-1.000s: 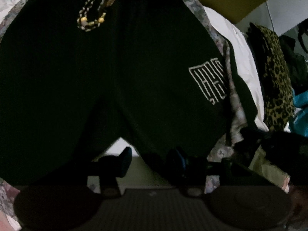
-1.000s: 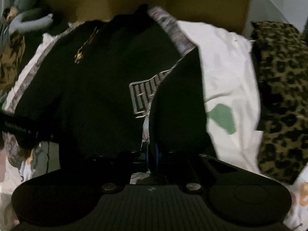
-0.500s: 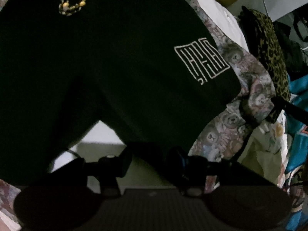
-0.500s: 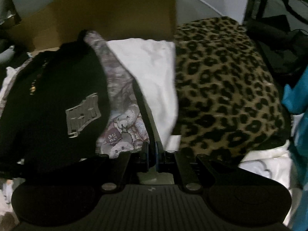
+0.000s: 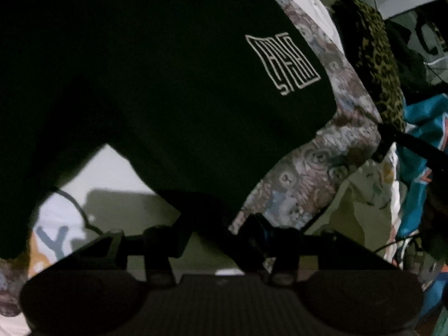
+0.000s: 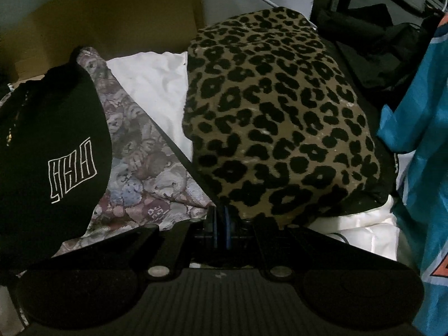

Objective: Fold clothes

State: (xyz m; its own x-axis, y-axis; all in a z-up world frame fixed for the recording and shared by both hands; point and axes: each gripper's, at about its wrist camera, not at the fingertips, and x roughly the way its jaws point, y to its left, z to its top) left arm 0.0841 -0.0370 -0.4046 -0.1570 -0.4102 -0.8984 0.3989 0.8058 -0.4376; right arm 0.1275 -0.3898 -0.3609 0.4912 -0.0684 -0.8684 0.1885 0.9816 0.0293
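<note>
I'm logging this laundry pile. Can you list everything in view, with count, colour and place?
shorts: 1, black with white logo, spread at left
teddy fabric: 1, grey-pink print, under the shorts
white cloth: 1, white, behind the teddy fabric
leopard garment: 1, tan and black, heaped at right
teal garment: 1, teal, far right
cardboard: 1, brown, at back
left gripper: 1, black, jaws apart around shorts hem
right gripper: 1, black, jaws together on a dark edge
</note>
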